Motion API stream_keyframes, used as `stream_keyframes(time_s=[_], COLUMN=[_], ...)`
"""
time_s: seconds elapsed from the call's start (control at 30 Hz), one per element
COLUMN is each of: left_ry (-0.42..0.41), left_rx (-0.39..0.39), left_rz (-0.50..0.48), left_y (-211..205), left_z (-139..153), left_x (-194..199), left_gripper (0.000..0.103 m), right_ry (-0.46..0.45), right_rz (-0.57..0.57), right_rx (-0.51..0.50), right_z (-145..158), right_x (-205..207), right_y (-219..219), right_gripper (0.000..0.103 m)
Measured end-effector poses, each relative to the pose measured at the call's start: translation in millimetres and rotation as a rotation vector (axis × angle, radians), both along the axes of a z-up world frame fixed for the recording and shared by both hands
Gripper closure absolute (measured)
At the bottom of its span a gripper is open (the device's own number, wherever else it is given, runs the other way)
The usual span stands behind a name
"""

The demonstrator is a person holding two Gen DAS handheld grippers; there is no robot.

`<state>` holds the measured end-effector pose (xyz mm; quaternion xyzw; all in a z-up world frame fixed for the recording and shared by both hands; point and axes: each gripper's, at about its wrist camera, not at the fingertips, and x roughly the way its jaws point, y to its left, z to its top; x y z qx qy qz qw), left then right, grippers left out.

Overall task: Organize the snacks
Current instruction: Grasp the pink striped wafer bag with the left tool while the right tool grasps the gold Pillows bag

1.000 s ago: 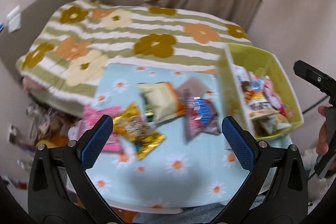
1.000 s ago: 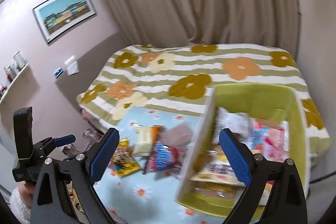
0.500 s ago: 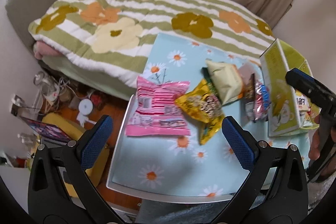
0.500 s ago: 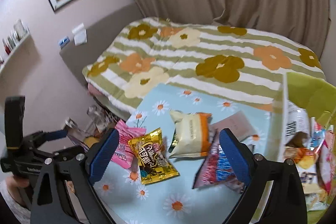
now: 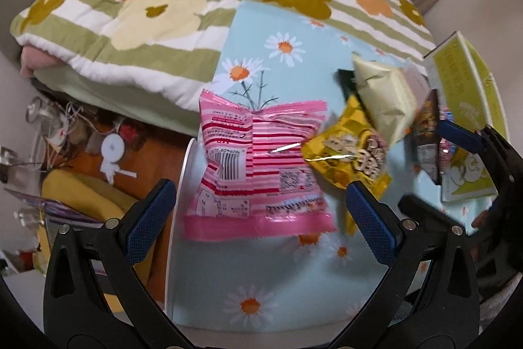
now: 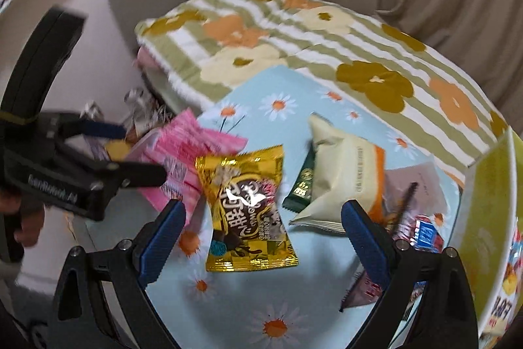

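Left wrist view: the left gripper (image 5: 258,211) hangs over the near left corner of the counter (image 5: 278,267), a small one under a pale blue daisy-print cloth, with its blue-padded jaws spread wide and nothing between the pads. Below it lies the pink-and-white striped foil snack packet (image 5: 258,165), back side up (a barcode shows), overhanging the counter's left edge. Touching its right side is the yellow-gold foil snack bag (image 5: 349,159), and the cream pillow-shaped snack pack (image 5: 385,94) overlaps that bag's far end. At the counter's right edge stands the yellow-green cardboard box (image 5: 464,107).

Right wrist view: the right gripper (image 6: 261,234) has its jaws equally wide and empty, poised over the yellow-gold foil snack bag (image 6: 248,211), which lies flat near the middle of the counter. The cream pack (image 6: 343,175) lies just right of it, half covering a dark green wrapper (image 6: 302,185). More small wrappers crowd the box's (image 6: 490,218) left wall. A flower-patterned green-striped quilt (image 6: 294,38) covers the bed beyond the counter's far edge.
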<state>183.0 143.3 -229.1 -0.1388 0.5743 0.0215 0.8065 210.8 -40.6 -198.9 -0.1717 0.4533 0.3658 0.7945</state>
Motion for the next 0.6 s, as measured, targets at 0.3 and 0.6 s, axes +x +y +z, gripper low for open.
stream_keyframes(time_s=[0.3,0.6], left_ry=[0.044,0.056], left_rx=[0.086,0.171], left_rz=[-0.019,-0.069], left_y=[-9.3,-21.3], left_z=[-21.1,-22.9], left_x=[20.6,26.4], left_gripper=[0.001,0.006], right_ry=[-0.027,-0.018], right_rz=[0.101,0.139], right_rx=[-0.058,-0.063], right_z=[-30.0,-39.0], right_x=[-0.5,1.0], right_y=[14.2,18.8], right_gripper=[0.008,0.008])
